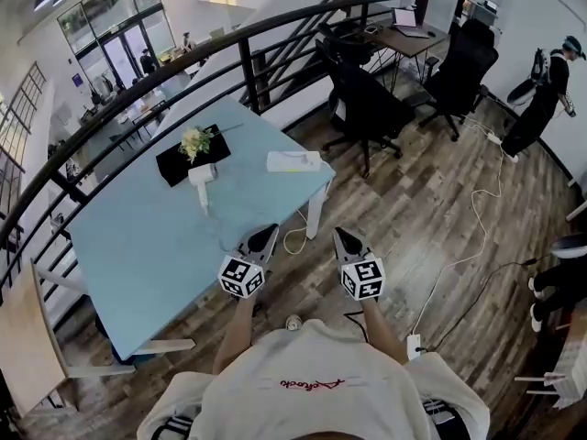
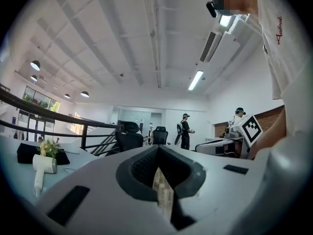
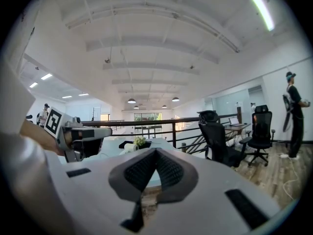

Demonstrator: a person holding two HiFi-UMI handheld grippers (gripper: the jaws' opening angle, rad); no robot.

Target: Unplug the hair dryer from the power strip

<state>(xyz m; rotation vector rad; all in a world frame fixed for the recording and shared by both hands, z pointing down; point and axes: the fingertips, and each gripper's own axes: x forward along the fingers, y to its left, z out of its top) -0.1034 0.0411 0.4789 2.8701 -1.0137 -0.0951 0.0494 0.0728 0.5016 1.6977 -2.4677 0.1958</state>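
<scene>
Holding both tools out in front, the person in the white shirt has the left claw at the near edge of the light blue tabletop. The right claw is just beside it, over the wooden floor. In the left gripper view the left claw has its jaws pressed together with nothing between them. In the right gripper view the right claw is closed the same way and is also empty.

The white hair dryer lies on the tabletop well ahead of both claws, and neither claw touches it. It sits just beside a black tray that carries a small bunch of flowers. In the left gripper view the hair dryer shows low at the left. The white power strip rests near the tabletop's right corner, apart from the hair dryer. Whether a plug sits in it cannot be made out. A pale cord loops down off the tabletop edge between the two claws. Black office chairs stand beyond the tabletop, along a dark railing.
</scene>
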